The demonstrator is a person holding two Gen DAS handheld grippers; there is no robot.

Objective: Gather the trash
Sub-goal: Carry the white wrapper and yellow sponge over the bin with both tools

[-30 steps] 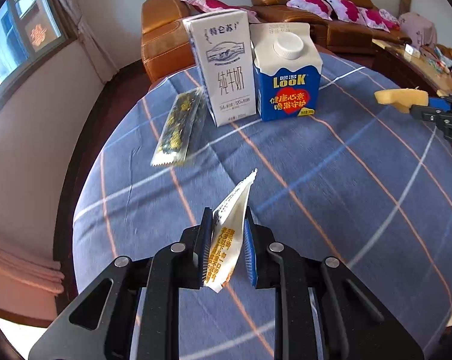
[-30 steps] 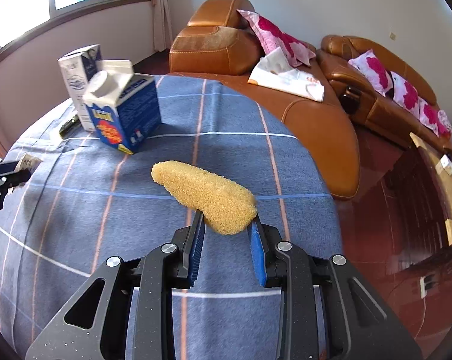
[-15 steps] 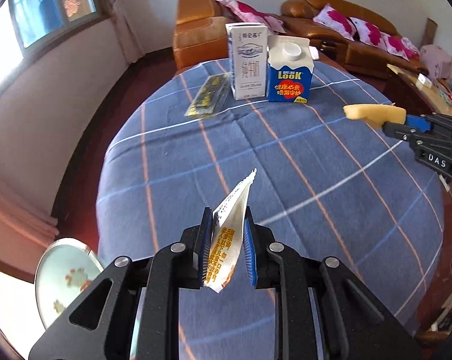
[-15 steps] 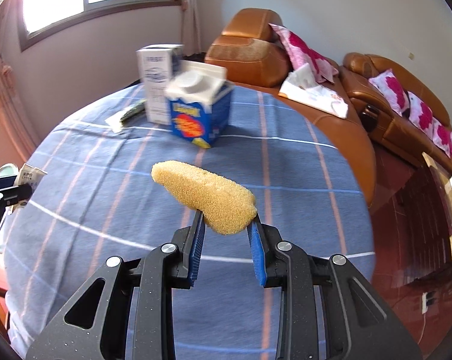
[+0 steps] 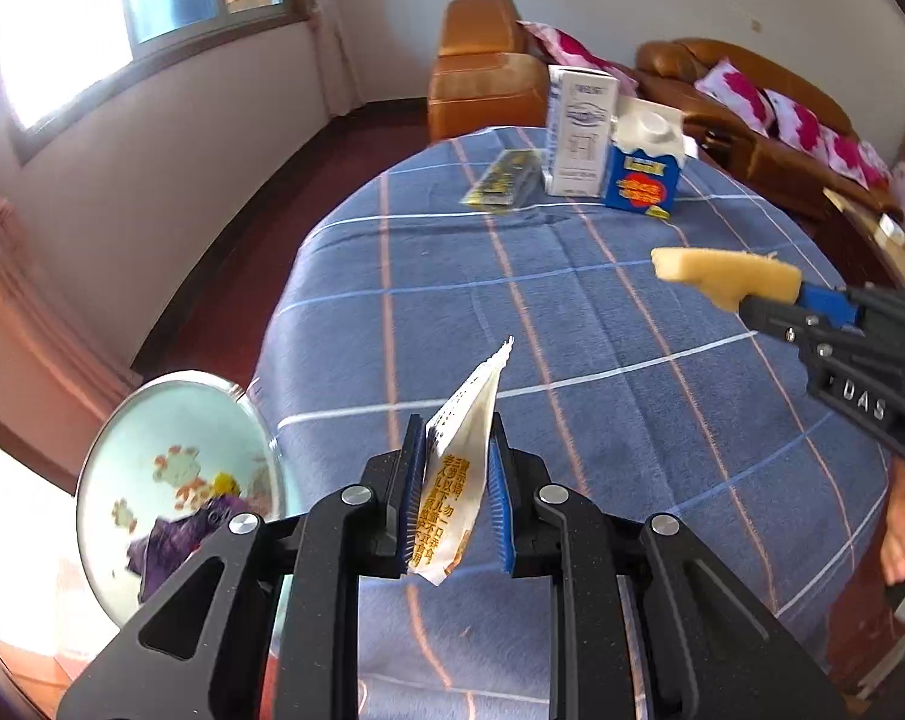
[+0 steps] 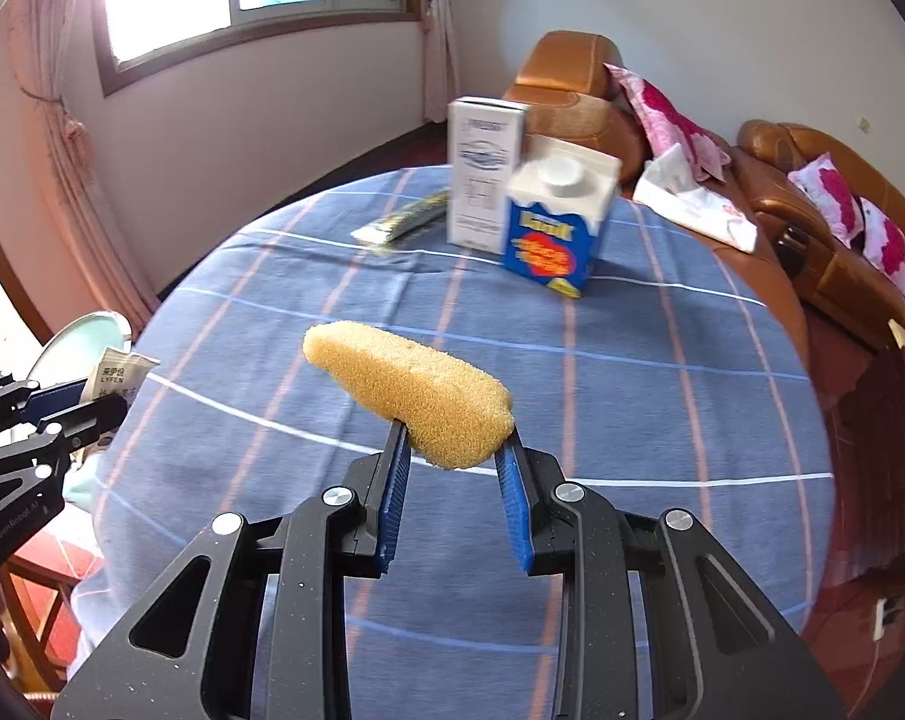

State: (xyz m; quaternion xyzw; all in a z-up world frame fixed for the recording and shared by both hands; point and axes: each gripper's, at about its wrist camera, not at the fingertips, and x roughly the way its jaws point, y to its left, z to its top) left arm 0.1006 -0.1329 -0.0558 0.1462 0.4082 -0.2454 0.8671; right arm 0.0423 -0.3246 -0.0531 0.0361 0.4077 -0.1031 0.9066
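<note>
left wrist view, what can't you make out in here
- Basin beside the table: its lower part is hidden behind the left gripper, and blur leaves the purple and yellow bits inside unidentifiable.
- White wrapper in that gripper: the print is too small to read.
- Dark flat packet: the label is blurred.
- Hand: cut off by the right edge.
</note>
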